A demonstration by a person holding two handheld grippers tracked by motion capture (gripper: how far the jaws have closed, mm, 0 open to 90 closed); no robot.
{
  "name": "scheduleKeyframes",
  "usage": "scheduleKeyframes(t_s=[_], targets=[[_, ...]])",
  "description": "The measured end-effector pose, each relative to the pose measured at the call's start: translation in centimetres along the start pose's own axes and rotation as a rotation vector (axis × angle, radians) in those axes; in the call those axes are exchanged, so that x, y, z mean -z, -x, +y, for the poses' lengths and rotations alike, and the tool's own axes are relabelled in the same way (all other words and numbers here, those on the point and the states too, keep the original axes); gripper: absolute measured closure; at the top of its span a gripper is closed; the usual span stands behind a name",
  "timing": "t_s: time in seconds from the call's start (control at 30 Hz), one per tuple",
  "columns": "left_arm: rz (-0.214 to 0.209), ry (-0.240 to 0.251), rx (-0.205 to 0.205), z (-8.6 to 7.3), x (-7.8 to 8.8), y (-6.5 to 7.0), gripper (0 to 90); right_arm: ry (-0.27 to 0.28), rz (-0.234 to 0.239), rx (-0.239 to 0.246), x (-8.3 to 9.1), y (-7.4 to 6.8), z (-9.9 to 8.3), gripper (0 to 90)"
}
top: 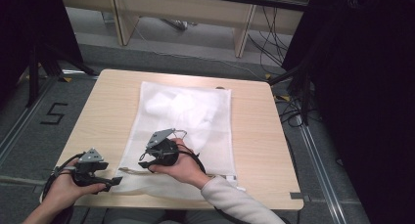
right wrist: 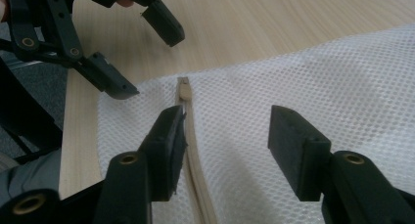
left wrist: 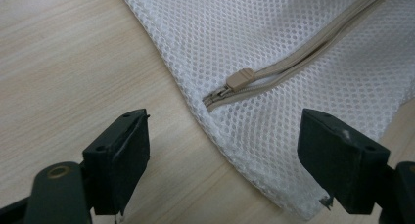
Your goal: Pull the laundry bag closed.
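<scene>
A white mesh bag (top: 191, 121) lies flat on the wooden table (top: 103, 111), with something white and soft inside its far half (top: 176, 106). A beige zipper (top: 129, 170) runs along its near edge. Its pull (left wrist: 240, 79) sits close to the left corner. My left gripper (top: 116, 181) rests at the table's near left. It is open, and the bag's corner (left wrist: 274, 150) lies between its jaws without touching them. My right gripper (top: 145, 156) hovers over the bag's near left part and points left. It stands open over the zipper (right wrist: 195, 160), short of the pull (right wrist: 184, 89). The left gripper (right wrist: 147, 57) shows beyond it.
Desk legs (top: 242, 35) and cables (top: 266, 38) stand on the floor behind the table. Black curtains (top: 362, 87) hang at the right and a dark stand (top: 34, 72) is at the left. A "5" (top: 53, 113) is marked on the floor. Bare tabletop lies either side of the bag.
</scene>
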State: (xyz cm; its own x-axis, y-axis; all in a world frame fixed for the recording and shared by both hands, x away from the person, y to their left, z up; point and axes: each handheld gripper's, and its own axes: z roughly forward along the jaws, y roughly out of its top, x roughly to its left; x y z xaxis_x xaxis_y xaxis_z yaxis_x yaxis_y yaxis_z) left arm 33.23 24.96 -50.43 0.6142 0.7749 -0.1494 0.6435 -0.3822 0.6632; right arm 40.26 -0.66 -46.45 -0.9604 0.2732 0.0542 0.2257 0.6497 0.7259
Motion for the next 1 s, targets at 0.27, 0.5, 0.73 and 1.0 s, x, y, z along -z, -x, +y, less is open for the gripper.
scheduleKeyframes(t_s=[0.27,0.5,0.73,1.0], targets=[[-0.007,0.002,0.001,0.0,0.0,0.0,19.7,-0.014,0.003,0.018,-1.0,-0.4,0.6,56.7],[-0.009,-0.009,-0.003,0.0,-0.1,0.0,19.8,-0.053,0.015,0.019,-2.4,-0.7,1.5,67.0],[-0.008,-0.001,0.002,-0.1,-0.3,0.0,20.3,-0.073,0.038,0.019,-3.8,-0.9,1.9,69.4],[-0.004,0.008,-0.012,0.0,-0.3,0.1,20.8,-0.108,0.047,0.025,-5.0,-1.1,1.9,72.2]])
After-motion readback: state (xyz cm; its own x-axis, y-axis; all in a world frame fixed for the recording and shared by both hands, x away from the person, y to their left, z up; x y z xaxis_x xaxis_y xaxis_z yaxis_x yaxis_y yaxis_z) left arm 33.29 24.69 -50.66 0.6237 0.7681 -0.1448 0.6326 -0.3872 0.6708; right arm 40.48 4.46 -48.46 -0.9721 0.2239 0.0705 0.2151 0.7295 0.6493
